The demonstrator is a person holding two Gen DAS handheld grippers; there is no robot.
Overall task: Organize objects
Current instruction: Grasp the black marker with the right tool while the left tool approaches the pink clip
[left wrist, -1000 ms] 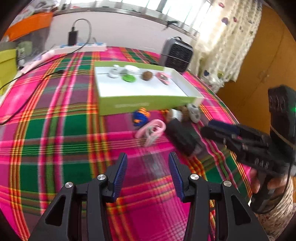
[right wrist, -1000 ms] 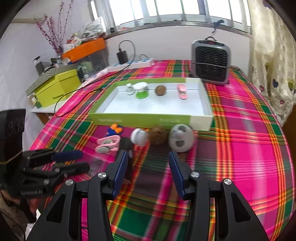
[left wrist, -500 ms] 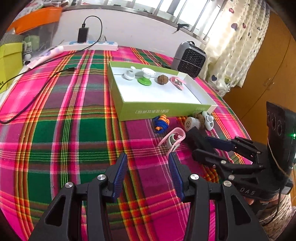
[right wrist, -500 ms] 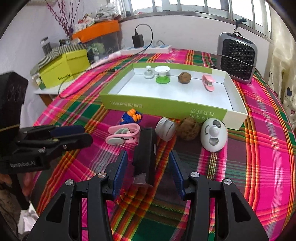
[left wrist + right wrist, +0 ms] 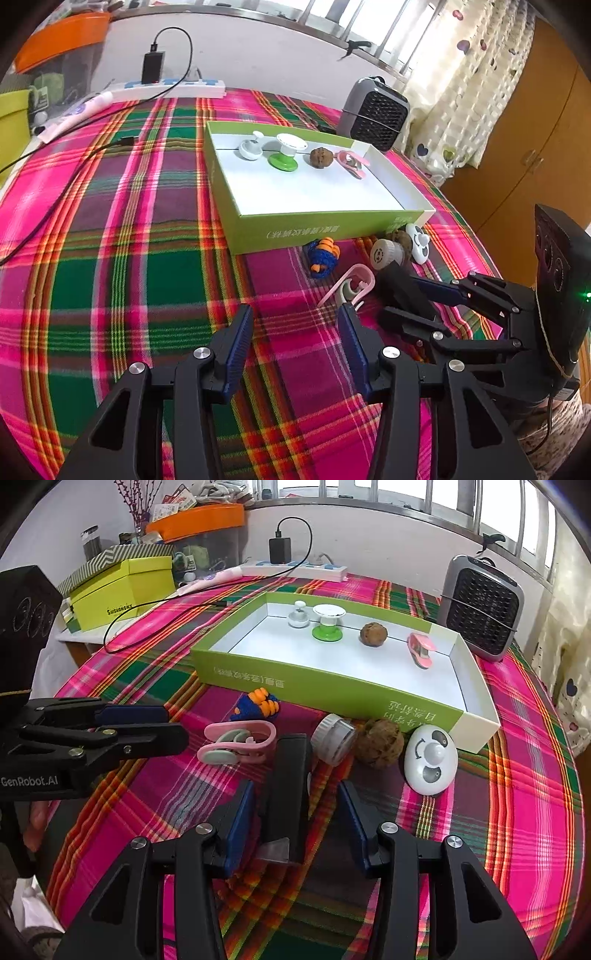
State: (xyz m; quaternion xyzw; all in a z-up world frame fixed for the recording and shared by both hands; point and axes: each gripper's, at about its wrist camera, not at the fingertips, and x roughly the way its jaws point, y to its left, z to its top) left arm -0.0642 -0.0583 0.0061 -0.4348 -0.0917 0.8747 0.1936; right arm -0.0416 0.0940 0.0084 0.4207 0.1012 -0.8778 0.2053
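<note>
Left wrist view: the left gripper (image 5: pixel 295 332) hangs over bare plaid tablecloth (image 5: pixel 110 240) with its jaws wide apart and nothing between them; they have just been opening further. The tip of its right-hand finger sits just beside the pink clip (image 5: pixel 349 288), at about 1 o'clock from the gripper; whether it touches the clip cannot be told. The green tray (image 5: pixel 325 225) lies at 12 o'clock, holding a white knob, a green-footed cup, a brown nut and a second pink clip along its far wall. Along the tray's near wall, outside it, lie a blue-and-orange toy (image 5: pixel 323 254), a white cap (image 5: pixel 384 254) and a white egg-shaped gadget (image 5: pixel 419 243). At 3 o'clock the right gripper (image 5: pixel 413 299) reaches in, its fingers astride a black block (image 5: pixel 400 284).

Right wrist view: the right gripper (image 5: pixel 295 816) has its jaws apart and has just been closing them. The black block (image 5: pixel 286 794) stands lengthwise between the pads. The left pad (image 5: pixel 240 823) is against or just beside the block, and a clear gap separates the right pad (image 5: pixel 352 819) from it, so nothing is clamped. Beyond the block, from 11 to 1 o'clock, lie the pink clip (image 5: pixel 236 742), white cap (image 5: pixel 334 738), a brown ball (image 5: pixel 378 742) and the egg-shaped gadget (image 5: pixel 430 760), with the tray (image 5: pixel 332 690) behind. The left gripper (image 5: pixel 177 727) enters at 9 o'clock, empty.
</note>
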